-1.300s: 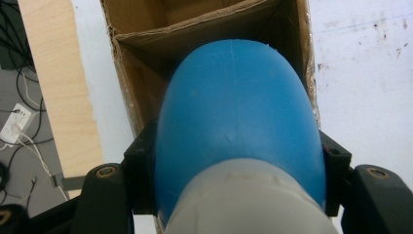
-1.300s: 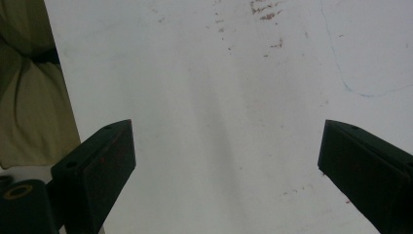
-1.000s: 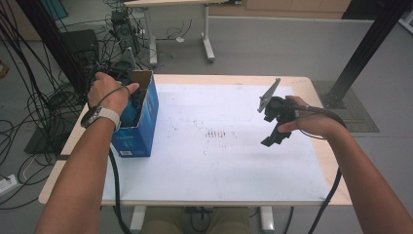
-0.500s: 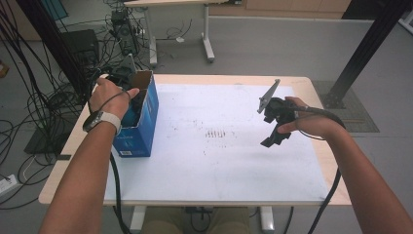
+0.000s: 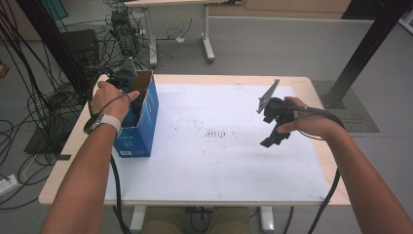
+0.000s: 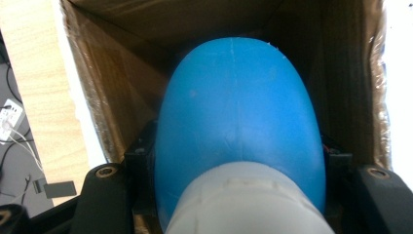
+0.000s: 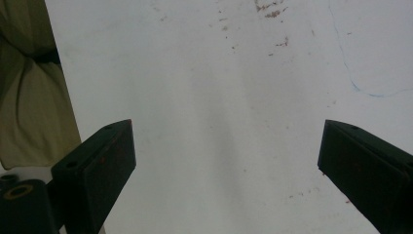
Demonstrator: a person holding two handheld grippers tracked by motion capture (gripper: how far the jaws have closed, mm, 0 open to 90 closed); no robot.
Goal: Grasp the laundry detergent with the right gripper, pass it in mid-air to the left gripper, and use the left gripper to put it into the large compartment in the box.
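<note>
The high view looked forward and down from above the person's side of the desk (image 5: 195, 80), while the left claw (image 6: 238, 195) camera peered close into the blue box (image 5: 146, 122) and the right claw (image 7: 226, 161) camera faced the white sheet (image 7: 219, 97) just ahead, both shared with it.

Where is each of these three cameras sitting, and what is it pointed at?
High view: above the person's side, looking forward and down on the table; both forearms and the right gripper show.
Left gripper view: rides the left gripper, looking into the cardboard box; its jaws clamp a blue and white object.
Right gripper view: rides the right gripper, looking down at the white sheet; its jaws stand open.
Shared: the box appears in the high and left gripper views.
</note>
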